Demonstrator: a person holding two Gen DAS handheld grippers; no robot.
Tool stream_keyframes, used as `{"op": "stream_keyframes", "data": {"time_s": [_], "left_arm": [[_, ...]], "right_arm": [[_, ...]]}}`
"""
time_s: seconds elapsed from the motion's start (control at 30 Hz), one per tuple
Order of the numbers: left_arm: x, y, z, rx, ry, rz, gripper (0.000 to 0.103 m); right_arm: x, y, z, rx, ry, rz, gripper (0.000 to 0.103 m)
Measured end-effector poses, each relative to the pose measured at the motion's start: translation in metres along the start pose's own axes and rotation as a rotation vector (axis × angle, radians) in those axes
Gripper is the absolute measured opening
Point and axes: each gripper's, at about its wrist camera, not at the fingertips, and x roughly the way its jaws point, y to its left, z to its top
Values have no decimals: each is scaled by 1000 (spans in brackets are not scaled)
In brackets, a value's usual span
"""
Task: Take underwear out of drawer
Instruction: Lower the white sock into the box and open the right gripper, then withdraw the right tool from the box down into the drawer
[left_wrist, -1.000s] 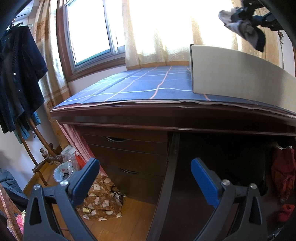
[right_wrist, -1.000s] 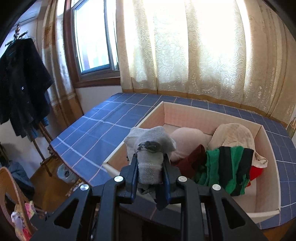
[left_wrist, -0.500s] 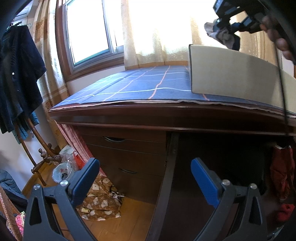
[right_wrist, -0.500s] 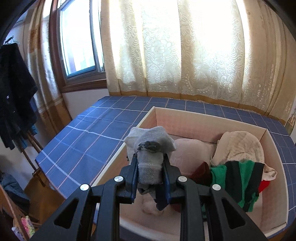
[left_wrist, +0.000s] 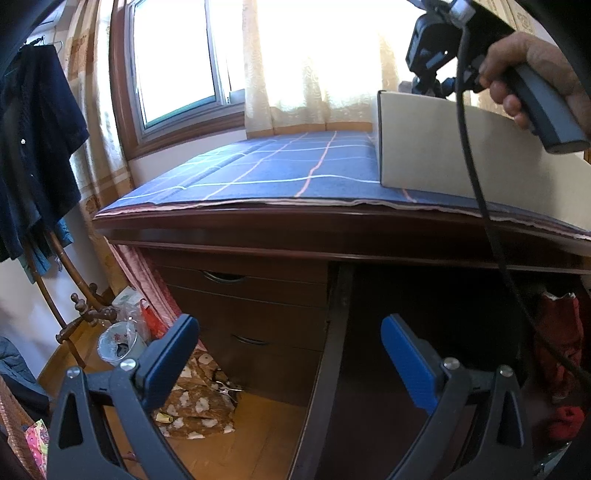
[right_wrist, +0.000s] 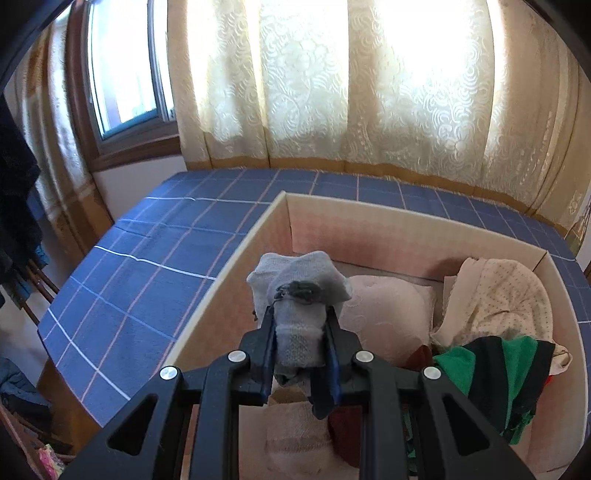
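1. The right tongs (right_wrist: 299, 341) are clamped on a bunched grey underwear piece (right_wrist: 297, 295); the cloth stands up between the blue pads, its bulk mushrooming above the tips and a short tail hanging below them.

2. The held piece hangs over the near left part of the drawer (right_wrist: 417, 221), an open pale box that sits on the blue checked cloth (right_wrist: 155, 258) covering the tabletop. It is clear of the clothes beneath it.

3. The relation that matters: the drawer's left wall (right_wrist: 229, 266) lies just left of the tongs, and the bare checked cloth stretches beyond it toward the tabletop's left edge. My judgement is that the piece must cross that wall leftward to count as out.

4. Still in the drawer: a pale pink garment (right_wrist: 388, 306) right of the tongs, a cream dotted garment (right_wrist: 498, 295) toward the far right corner, a green-and-black striped garment (right_wrist: 495, 373) at the near right.

5. The right hand (left_wrist: 532, 74), seen from the left wrist, grips its handle above the drawer's front wall, pointing the tool down into it.

6. The left tongs (left_wrist: 288, 358) gape wide and empty, low in front of the desk, aimed at its built-in drawers (left_wrist: 251, 295); the right hand is by far the nearer.
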Motion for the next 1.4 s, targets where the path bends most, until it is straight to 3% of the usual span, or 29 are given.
{"op": "stream_keyframes", "data": {"time_s": [0.2,0.57,0.8,0.93,1.07,1.4], "left_arm": [[0,1,0,-1,1,-6,101],[0,1,0,-1,2,-6,101],[-1,1,0,0,1,-5,101],[0,1,-1,5,0,0,101],[0,0,-1,4,0,3,101],[-1,-2,-2,11,-2,13,101]], "right_arm": [[18,-1,4,11,73,15,25],[27,6,4,-36,127,18,25],[27,7,3,-27,137,45,42],[21,7,2,-30,100,55,45],[10,8,0,-42,37,53,58],[-40,10,-31,-67,-129,95,58]]}}
